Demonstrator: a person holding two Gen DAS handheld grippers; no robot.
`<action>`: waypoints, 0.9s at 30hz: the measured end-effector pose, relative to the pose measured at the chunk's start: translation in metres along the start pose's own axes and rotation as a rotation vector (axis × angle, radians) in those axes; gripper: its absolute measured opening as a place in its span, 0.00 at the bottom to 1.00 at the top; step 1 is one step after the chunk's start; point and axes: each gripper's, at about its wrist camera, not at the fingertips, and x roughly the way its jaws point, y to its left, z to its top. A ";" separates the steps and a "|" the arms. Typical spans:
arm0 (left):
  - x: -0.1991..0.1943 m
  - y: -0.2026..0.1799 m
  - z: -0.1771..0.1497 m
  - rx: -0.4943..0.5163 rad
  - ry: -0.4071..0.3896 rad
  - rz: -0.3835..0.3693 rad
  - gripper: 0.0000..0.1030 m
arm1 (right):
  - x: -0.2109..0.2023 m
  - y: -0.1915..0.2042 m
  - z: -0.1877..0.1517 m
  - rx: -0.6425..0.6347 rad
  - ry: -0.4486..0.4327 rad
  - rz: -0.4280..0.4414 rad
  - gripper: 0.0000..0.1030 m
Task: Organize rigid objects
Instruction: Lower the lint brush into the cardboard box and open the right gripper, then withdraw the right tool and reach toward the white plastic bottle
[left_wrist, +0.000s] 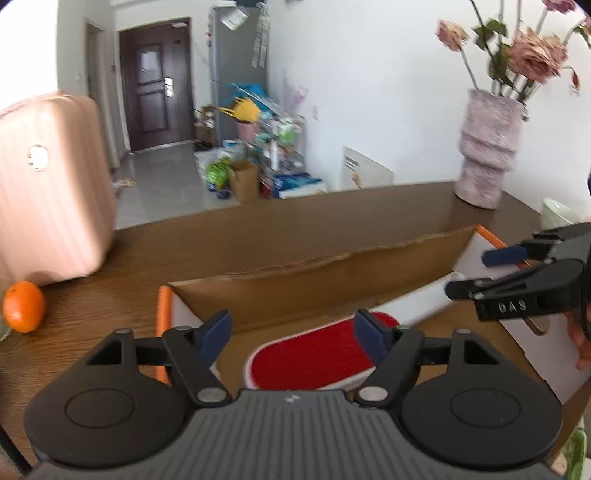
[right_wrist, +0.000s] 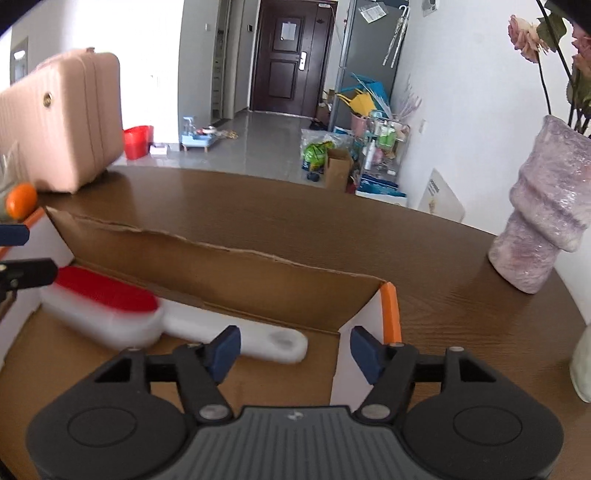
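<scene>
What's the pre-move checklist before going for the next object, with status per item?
1. Brush inside cardboard box: ok, it lies on the box floor.
2. Left gripper empty: ok, jaws apart, nothing between them.
3. Right gripper empty: ok, jaws apart, clear of the brush handle.
4. Grippers apart from each other: ok, a gap shows between them over the box.
5. Next object located: ok, orange sits on the table left of the box, beside the pink suitcase.
6. Vase clear of the path: cannot tell; it stands right of the box.
</scene>
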 end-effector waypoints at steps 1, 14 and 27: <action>0.001 -0.001 0.000 0.024 -0.001 -0.008 0.76 | -0.003 -0.003 -0.001 0.009 -0.007 0.009 0.63; -0.190 -0.022 -0.024 0.041 -0.089 0.125 1.00 | -0.180 -0.012 -0.033 0.059 -0.196 0.053 0.84; -0.361 -0.094 -0.219 0.043 -0.371 0.194 1.00 | -0.347 0.041 -0.232 0.137 -0.495 0.046 0.95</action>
